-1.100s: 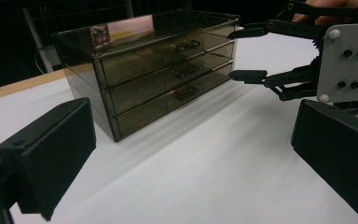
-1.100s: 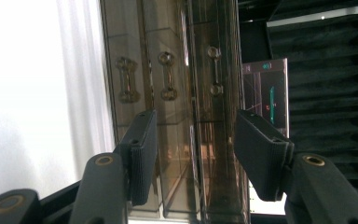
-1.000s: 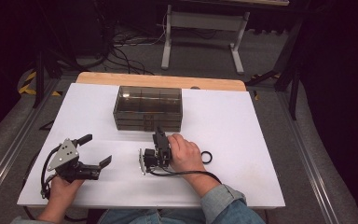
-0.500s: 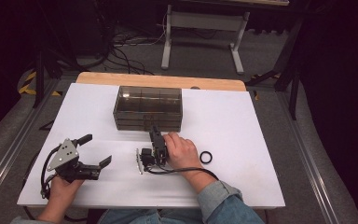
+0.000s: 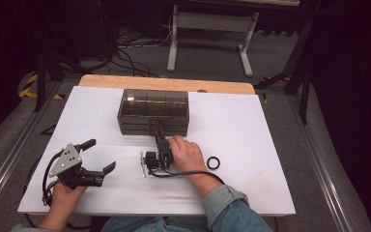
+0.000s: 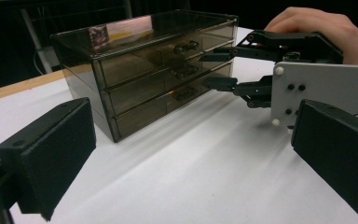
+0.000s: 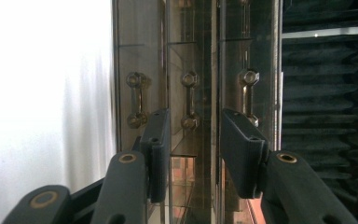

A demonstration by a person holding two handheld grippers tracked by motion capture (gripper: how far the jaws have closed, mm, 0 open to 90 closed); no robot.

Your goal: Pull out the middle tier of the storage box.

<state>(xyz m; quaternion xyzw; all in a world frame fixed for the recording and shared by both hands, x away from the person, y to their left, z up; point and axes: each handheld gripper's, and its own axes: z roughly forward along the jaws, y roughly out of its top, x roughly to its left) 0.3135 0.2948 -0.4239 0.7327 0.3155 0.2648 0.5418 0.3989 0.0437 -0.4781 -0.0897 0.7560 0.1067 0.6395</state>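
Note:
A smoky clear box with three drawers (image 5: 153,112) stands at the back middle of the white table (image 5: 251,125). My right gripper (image 5: 157,135) is turned on its side, and its tips are right at the box's front. It is open, with its jaws standing either side of the middle drawer's handle (image 7: 189,100), between the lower handle (image 7: 137,100) and the upper handle (image 7: 248,95). My left gripper (image 5: 100,155) rests open near the front left with nothing between its pads (image 6: 51,154). From there the box (image 6: 144,70) and the right gripper (image 6: 216,70) are in sight.
A black ring (image 5: 213,162) lies on the table to the right of the right hand. A wooden strip (image 5: 164,83) runs along the table's far edge. Cables (image 5: 193,174) trail from both grippers. Bare table lies left and right of the box.
My right gripper has moved forward and a little left, up to the front of the drawer box. The left gripper has stayed where it was.

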